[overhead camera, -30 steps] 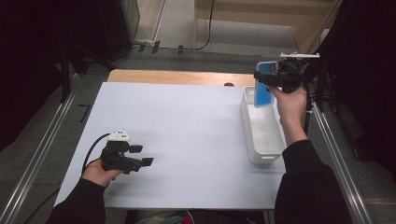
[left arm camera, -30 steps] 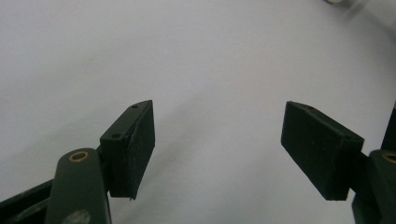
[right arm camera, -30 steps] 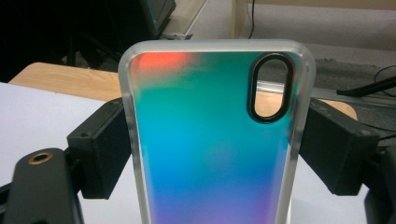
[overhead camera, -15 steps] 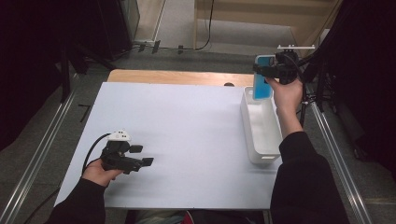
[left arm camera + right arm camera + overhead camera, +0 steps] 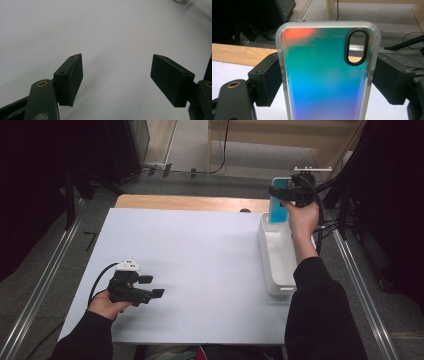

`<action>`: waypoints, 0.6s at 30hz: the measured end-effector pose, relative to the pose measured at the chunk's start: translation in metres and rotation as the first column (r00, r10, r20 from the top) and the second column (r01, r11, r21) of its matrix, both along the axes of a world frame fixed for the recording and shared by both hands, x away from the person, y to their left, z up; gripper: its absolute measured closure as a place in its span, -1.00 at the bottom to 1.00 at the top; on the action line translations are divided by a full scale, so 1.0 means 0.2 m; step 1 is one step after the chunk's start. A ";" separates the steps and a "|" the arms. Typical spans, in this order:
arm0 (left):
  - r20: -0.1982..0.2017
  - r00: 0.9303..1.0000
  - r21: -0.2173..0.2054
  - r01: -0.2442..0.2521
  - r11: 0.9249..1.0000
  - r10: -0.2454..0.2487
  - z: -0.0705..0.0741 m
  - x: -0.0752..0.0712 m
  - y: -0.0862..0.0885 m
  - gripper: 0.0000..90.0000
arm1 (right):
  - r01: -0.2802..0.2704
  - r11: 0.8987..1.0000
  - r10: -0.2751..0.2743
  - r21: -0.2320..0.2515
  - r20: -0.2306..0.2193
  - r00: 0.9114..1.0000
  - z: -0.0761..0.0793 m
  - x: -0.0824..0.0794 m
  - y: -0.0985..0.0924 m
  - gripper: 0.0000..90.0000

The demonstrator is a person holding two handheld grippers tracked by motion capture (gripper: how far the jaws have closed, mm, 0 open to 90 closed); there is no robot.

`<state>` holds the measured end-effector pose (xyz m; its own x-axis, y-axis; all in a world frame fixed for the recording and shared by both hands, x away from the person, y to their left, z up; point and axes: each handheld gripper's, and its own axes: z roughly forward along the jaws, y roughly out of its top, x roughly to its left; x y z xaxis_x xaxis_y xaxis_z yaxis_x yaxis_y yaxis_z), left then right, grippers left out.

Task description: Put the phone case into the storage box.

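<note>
Iridescent plastic is the material of the one phone case [image 5: 324, 75]: its back goes from orange-red at the top corner through green to blue and violet lower down, the surface is smooth and shiny, and a frosted, half-clear rim with rounded corners runs around it. One oval camera hole with a dark edge is cut near its upper corner. The right gripper [image 5: 325, 80] is clamped on this case, one black pad pressing on each long side, so the case stands upright between the two jaws. From the high view the case [image 5: 278, 206] is in the air above the far end of the one white bin [image 5: 272, 265], a long rectangular tray of plain plastic with rounded corners and low walls, which stands at the right edge of the table. The right gripper [image 5: 286, 196] there is in the person's right hand [image 5: 303, 215]. One white sheet [image 5: 200, 270], flat and matt, covers nearly all of the table, and a strip of light wood [image 5: 190, 202] shows at its far side. The left gripper [image 5: 151, 287] is in the left hand [image 5: 105, 303] low over the near left part of the sheet; its two jaws stand apart with nothing between them. Its pads [image 5: 72, 78] are black rectangular blocks with a dull rubber look. Two black sleeves come in from the bottom, and one black cable [image 5: 100, 277] curves away from the left gripper.
</note>
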<state>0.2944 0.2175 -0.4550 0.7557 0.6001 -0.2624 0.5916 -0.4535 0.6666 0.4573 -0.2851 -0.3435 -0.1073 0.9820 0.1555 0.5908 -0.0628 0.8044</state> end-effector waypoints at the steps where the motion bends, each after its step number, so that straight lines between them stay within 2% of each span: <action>1: 0.000 1.000 0.000 0.001 1.000 -0.001 0.00 0.00 0.00 -0.43 | 0.007 1.000 -0.007 0.003 0.001 1.000 -0.01 0.00 0.00 -0.67; 4: 0.001 1.000 -0.002 0.000 1.000 0.000 0.00 0.00 0.00 -0.43 | 0.009 1.000 -0.009 0.006 -0.002 1.000 -0.03 0.02 0.01 -0.67; 8: 0.001 1.000 -0.006 -0.001 1.000 0.001 0.00 0.00 0.00 -0.43 | 0.011 1.000 -0.010 -0.021 0.012 1.000 -0.05 0.03 0.02 -0.67; 12: 0.002 1.000 -0.005 0.000 1.000 0.000 0.00 0.00 0.00 -0.43 | 0.015 1.000 -0.015 -0.015 0.024 1.000 -0.07 0.03 0.02 -0.67; 15: 0.001 1.000 -0.006 0.000 1.000 0.000 0.00 0.00 0.00 -0.43 | 0.010 1.000 -0.011 0.008 0.021 1.000 -0.09 0.03 0.02 -0.67; 18: -0.002 1.000 -0.001 0.001 1.000 -0.001 0.00 0.00 0.00 -0.43 | 0.006 1.000 -0.006 0.003 0.018 1.000 -0.10 0.03 0.01 -0.67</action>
